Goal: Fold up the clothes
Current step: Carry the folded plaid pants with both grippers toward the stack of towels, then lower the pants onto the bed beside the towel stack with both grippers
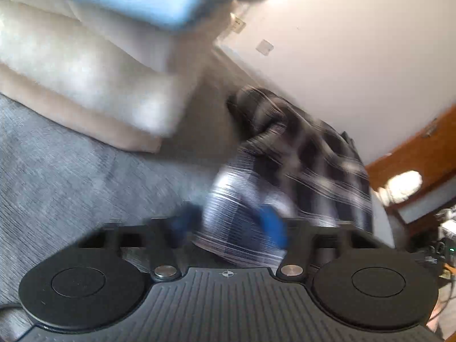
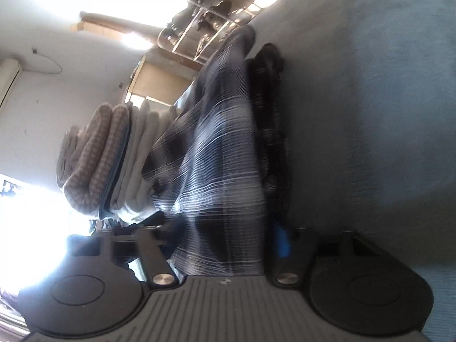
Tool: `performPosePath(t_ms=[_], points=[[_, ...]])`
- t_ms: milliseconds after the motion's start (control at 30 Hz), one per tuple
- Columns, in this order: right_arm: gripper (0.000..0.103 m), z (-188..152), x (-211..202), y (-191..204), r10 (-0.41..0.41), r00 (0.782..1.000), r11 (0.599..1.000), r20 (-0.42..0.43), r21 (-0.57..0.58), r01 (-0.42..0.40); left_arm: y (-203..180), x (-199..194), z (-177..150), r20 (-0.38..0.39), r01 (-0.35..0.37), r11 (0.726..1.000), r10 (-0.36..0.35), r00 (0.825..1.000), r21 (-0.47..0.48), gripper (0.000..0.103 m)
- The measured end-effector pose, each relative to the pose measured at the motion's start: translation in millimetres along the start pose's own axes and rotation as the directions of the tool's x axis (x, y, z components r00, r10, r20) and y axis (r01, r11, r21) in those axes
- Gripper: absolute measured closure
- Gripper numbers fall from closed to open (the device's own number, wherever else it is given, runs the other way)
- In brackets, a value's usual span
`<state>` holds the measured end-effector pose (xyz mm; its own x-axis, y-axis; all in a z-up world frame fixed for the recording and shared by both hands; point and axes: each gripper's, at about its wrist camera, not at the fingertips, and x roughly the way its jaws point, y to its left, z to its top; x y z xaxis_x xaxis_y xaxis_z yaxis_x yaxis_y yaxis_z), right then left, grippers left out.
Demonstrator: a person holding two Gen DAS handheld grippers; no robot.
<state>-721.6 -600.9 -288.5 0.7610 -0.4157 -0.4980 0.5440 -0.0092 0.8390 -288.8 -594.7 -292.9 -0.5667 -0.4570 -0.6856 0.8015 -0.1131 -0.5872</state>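
Observation:
A dark plaid garment with white stripes lies bunched on a grey fabric surface. Its near edge runs between the blue fingertips of my left gripper, which is shut on the cloth. In the right wrist view the picture is rolled sideways, and the same plaid garment stretches away from my right gripper, which is shut on its near end. One blue fingertip shows; the cloth hides the other. A darker garment lies against the plaid one on the grey surface.
A stack of folded clothes, cream with a blue piece on top, stands close behind the plaid garment; the folded stack also shows brown knit layers. A white wall and wooden furniture lie beyond.

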Motion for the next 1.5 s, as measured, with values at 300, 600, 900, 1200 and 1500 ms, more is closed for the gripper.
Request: performPosePath(t_ms=[300,600,900,1200,1500], points=[[0.087,-19,-13,33,0.015,1.0,0.998,0.016,-0.055,-0.014,4,-28,18,-0.053,0.044,0.988,-0.053,0.997,-0.15,0.094],[0.062,-15,-42,53,-0.249,0.963,0.953,0.105,-0.151,0.263,16,-2,-2,-0.081,0.004,0.998,-0.01,0.997,-0.069,0.083],[0.049,28,74,195,-0.288,0.953,0.788,0.099,-0.54,0.295,3,-1,-20,-0.015,-0.039,0.999,0.039,0.999,-0.007,0.083],[0.049,47,269,235,-0.705,0.709,0.485,0.016,-0.719,0.498,-2,-3,-29,-0.006,-0.028,0.999,0.028,1.0,0.021,0.083],[0.089,29,282,232,-0.776,0.607,0.302,0.173,-0.742,0.598,-4,-9,-28,-0.008,-0.028,0.999,0.028,1.0,0.028,0.083]])
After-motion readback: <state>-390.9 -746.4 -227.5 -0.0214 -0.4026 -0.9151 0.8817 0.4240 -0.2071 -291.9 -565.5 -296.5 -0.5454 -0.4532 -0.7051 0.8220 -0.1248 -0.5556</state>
